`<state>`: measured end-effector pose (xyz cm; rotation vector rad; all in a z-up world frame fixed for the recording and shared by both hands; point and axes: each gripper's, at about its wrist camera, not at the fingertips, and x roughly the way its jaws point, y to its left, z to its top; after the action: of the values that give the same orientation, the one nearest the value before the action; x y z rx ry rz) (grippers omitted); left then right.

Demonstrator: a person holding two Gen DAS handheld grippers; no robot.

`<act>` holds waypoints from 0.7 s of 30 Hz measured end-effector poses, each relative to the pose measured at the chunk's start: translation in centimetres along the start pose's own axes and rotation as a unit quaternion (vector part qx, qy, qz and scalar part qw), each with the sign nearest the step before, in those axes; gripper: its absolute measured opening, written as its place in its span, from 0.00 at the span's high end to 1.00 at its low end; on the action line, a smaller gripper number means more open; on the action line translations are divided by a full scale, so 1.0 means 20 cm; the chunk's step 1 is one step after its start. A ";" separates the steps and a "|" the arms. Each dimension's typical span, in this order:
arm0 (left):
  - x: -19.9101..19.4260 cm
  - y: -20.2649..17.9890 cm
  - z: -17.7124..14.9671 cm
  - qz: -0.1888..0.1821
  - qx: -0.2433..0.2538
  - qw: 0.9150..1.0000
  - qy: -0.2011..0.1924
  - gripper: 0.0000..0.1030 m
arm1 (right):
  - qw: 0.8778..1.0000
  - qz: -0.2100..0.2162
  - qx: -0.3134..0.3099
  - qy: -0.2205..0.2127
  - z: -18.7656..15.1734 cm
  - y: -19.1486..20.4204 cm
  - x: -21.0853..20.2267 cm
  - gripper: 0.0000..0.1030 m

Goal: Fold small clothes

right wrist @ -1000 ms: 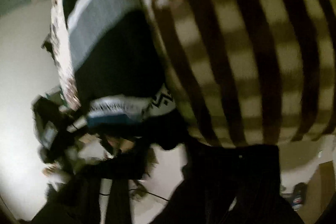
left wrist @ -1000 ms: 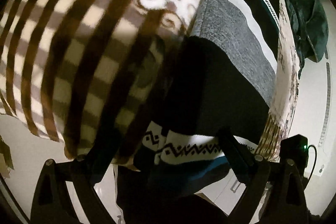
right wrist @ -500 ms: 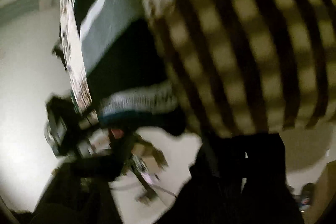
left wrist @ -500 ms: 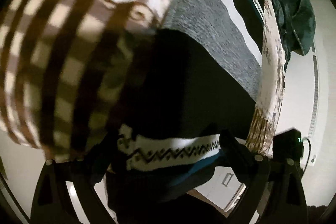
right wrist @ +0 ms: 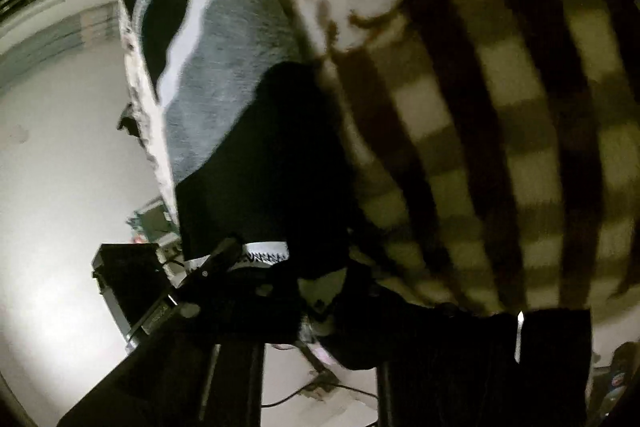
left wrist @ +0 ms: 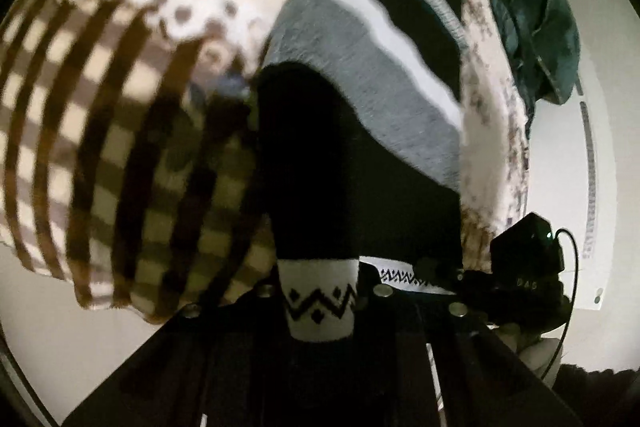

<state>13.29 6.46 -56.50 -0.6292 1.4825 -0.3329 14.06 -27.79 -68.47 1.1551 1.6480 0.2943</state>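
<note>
Now left tool closing on patterned cuff, right tool closing on dark sweater hem

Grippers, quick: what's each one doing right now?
Left gripper: closing on the black sweater's patterned white hem.
Right gripper: closing on the sweater's dark edge.

Both wrist cameras look closely, seemingly downward, at the sweater.
</note>
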 end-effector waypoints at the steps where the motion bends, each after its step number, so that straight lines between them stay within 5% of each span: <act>1: -0.03 -0.03 0.00 -0.005 0.003 1.000 -0.004 0.89 | 1.000 0.004 -0.007 -0.003 -0.01 0.03 -0.04 0.91; 10: -0.37 -0.40 0.14 -0.017 0.056 0.995 -0.076 0.89 | 0.995 0.044 -0.070 -0.047 -0.03 0.53 -0.30 0.91; 17: -0.49 -0.65 0.68 -0.049 0.093 0.984 -0.146 0.89 | 0.984 0.064 -0.118 -0.120 0.40 1.09 -0.45 0.91; 21: -0.42 -0.71 1.09 -0.056 0.098 0.981 -0.158 0.89 | 0.978 0.050 -0.133 -0.151 0.72 1.25 -0.53 0.91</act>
<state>36.36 3.92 -42.02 -0.5790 1.0976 -0.4389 39.48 -28.45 -51.14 1.0241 1.2468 0.3717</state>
